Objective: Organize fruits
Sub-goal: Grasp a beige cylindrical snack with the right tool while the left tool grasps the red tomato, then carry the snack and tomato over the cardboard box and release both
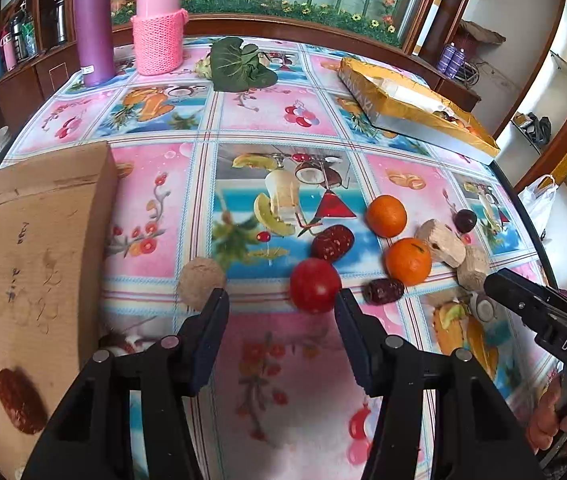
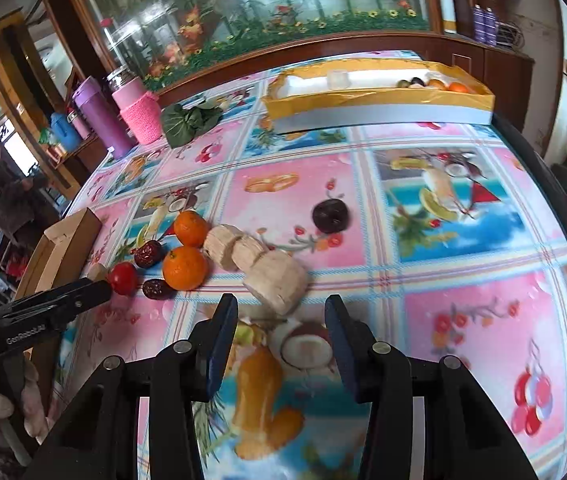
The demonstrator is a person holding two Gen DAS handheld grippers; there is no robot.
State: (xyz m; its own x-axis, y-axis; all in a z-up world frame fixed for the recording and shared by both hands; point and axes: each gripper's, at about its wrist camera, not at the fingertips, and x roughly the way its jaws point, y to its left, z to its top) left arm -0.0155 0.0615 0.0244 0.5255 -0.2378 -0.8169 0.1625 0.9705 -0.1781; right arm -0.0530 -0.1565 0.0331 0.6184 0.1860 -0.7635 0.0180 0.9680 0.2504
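Observation:
My left gripper [image 1: 281, 300] is open and empty, low over the table. A red tomato [image 1: 315, 285] lies just beyond its right fingertip and a round tan biscuit [image 1: 202, 282] just beyond its left one. Two oranges [image 1: 386, 216] [image 1: 408, 261], two red dates [image 1: 332, 242] [image 1: 383, 291], a dark plum [image 1: 465, 221] and pale biscuits [image 1: 441, 242] lie to the right. My right gripper [image 2: 281, 306] is open and empty, just short of a pale biscuit [image 2: 277, 282]. The plum [image 2: 330, 215] lies farther off.
A brown cardboard box [image 1: 39, 240] stands at the left with a date inside. A gold-rimmed tray [image 2: 379, 110] with several fruits sits at the far edge. A purple flask [image 1: 93, 24], a pink jar [image 1: 159, 20] and a green leaf [image 1: 235, 66] stand at the back.

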